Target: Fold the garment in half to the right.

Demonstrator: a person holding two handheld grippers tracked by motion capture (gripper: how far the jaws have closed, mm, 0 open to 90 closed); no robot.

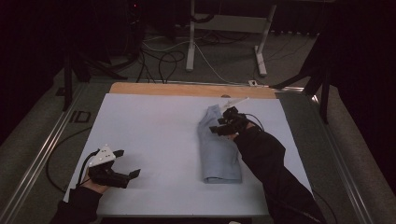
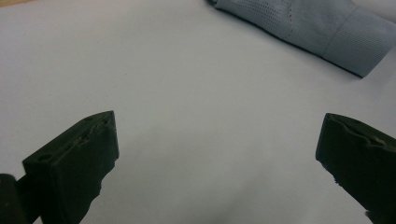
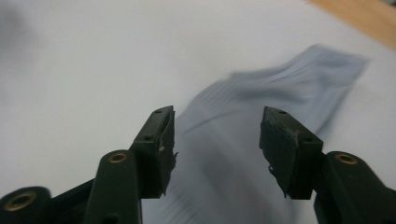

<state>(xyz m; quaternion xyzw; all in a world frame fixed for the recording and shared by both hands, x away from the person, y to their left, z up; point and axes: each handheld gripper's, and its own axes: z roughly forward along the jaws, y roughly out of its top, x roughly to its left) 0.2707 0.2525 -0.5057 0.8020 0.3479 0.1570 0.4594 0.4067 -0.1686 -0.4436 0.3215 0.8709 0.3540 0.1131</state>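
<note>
From above, a folded blue cloth [image 1: 218,151] lay right of centre on the white table [image 1: 154,135]. Over its far end hovered the right gripper [image 1: 223,122], jaws parted, gripping nothing as far as that view showed. Near the front left edge sat the left gripper [image 1: 126,163], jaws wide and empty, well apart from the cloth.

Through the left gripper view, both jaws stood spread over bare table, and the cloth [image 2: 317,28] was cut off at the top edge.

Through the right gripper view, the jaws stood about half open with the cloth [image 3: 261,116] beyond and below them (nothing pinched), all of it smeared by blur.

My worry: closing from this height could snag one layer and drag the fold open. Blur hid the cloth's edges, and the dark sleeve [image 1: 271,168] covered its right side from above.
</note>
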